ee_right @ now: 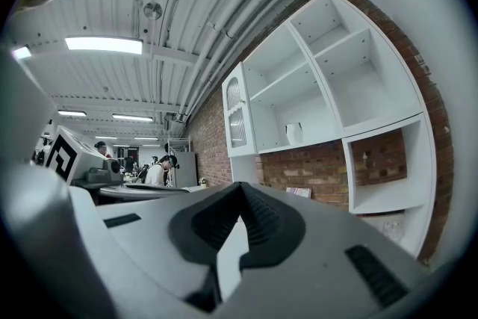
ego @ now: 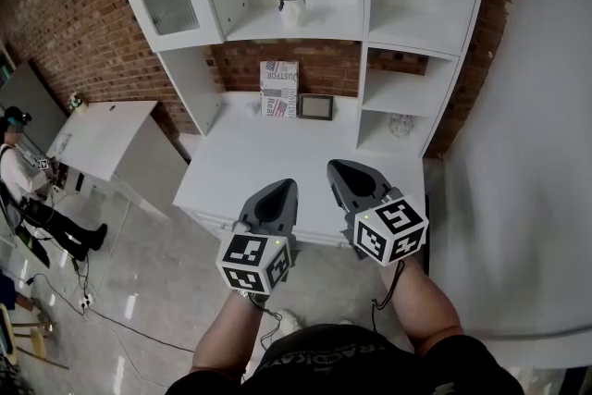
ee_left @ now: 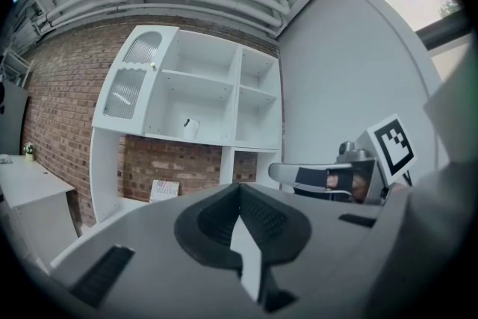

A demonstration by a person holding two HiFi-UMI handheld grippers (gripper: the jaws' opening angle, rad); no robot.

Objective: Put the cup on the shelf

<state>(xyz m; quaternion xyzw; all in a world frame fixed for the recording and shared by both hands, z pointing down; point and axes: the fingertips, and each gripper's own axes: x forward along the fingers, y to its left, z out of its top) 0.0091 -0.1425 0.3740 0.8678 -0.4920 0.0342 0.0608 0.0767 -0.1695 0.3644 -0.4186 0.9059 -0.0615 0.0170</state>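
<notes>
A white cup [ego: 291, 7] stands upright on a shelf of the white shelf unit [ego: 363, 32], in the compartment right of the glass door. It shows small in the left gripper view as the cup [ee_left: 191, 128] and in the right gripper view as the cup [ee_right: 294, 133]. My left gripper [ego: 277, 195] and right gripper [ego: 347, 173] hover side by side over the front of the white counter [ego: 250, 190], well short of the cup. Both are shut with nothing between the jaws, as at the left gripper [ee_left: 239, 190] and right gripper [ee_right: 240, 189].
A printed box [ego: 279, 89] and a small dark frame [ego: 315, 106] lean against the brick back wall on the counter. A patterned item [ego: 400, 125] sits in the lower right cubby. A white desk [ego: 102, 136] and a seated person [ego: 23, 176] are at the left.
</notes>
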